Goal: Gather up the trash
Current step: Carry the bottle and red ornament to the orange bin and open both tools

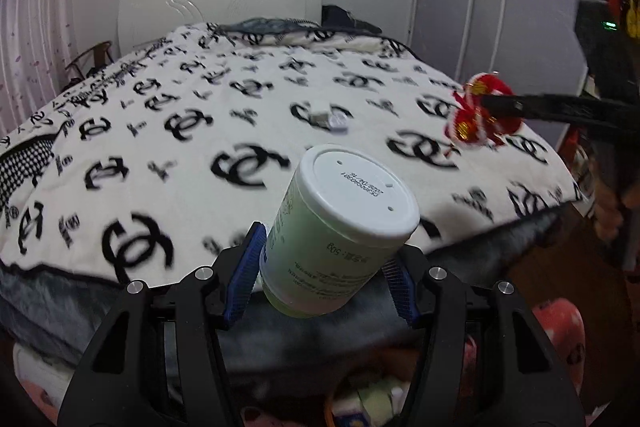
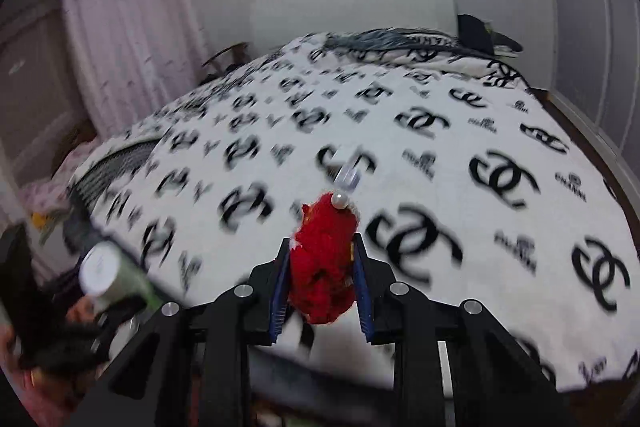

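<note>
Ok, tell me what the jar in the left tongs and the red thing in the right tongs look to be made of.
Jar: likely plastic, with an opaque white matte lid carrying printed date code, and a pale green semi-gloss body or label with printed text. Red ornament: apparently plush or yarn fabric, going by its fuzzy, fibrous surface, with a glossy pearl-like bead on top, probably plastic. Both are clamped in their tongs.

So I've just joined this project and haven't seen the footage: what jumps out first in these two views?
The white-lidded pale green jar clamped in the left gripper, above the bed's near edge. Then the fuzzy red ornament pinched in the right gripper, bright against the white blanket with black logos. A small wrapper-like scrap lies mid-blanket.
</note>
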